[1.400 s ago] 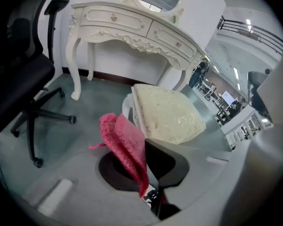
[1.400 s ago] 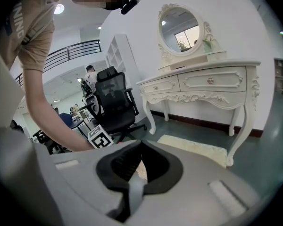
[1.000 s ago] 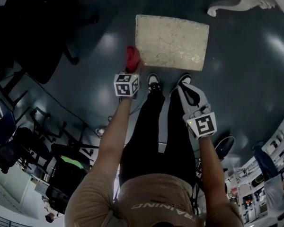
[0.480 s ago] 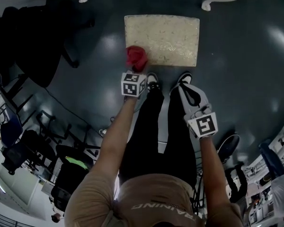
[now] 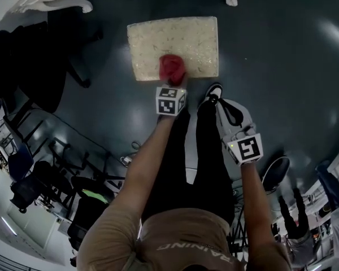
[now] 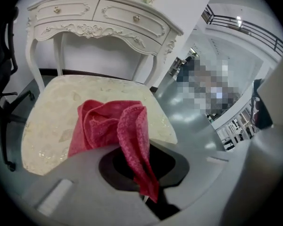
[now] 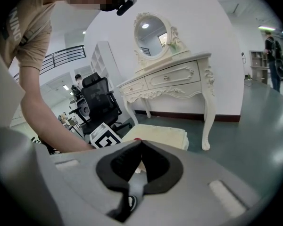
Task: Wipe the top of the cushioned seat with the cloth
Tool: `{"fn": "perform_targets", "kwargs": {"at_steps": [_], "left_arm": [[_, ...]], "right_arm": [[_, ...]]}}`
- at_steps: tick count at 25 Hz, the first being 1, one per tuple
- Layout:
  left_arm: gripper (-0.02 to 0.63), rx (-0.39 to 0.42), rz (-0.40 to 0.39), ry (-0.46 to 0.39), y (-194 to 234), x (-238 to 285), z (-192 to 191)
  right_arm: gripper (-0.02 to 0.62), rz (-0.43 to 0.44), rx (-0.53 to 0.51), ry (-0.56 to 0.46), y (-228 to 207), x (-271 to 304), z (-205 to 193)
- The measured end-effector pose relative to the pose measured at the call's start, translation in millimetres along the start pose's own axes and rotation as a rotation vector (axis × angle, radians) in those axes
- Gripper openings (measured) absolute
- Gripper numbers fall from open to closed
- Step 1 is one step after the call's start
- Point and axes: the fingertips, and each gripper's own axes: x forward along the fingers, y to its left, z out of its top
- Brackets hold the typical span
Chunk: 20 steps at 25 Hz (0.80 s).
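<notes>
Moved: cloth (image 5: 172, 68) has been carried from the near-left edge of the seat (image 5: 152, 38) onto its top, near the front middle.
Left gripper (image 5: 172, 82): clamped on one fold of the cloth; the rest is bunched on the cushion.
Right gripper (image 5: 230, 113): jaws together, nothing held, kept back by the legs.
Risk: the thin fold could be pulled free if the bunch drags on the textured top; strips may be left unwiped.

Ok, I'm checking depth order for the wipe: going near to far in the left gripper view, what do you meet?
left gripper, jaws shut on the cloth's tail → red cloth, bunched on the seat → cushioned seat → white dressing table behind it
</notes>
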Motion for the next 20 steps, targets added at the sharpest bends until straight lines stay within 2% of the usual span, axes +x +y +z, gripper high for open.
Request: {"fn": "perform_targets", "kwargs": {"at_steps": [6, 20], "left_arm": [[0.038, 0.022, -0.014, 0.009, -42.7, 27.2, 10.3], [0.038, 0.113, -0.052, 0.043, -113.6, 71.6, 19.2]], "right_arm": [[0.002, -0.043, 0.025, 0.003, -40.3, -16.8, -7.8], [0.003, 0.002, 0.051, 0.009, -91.6, -46.0, -19.5]]}}
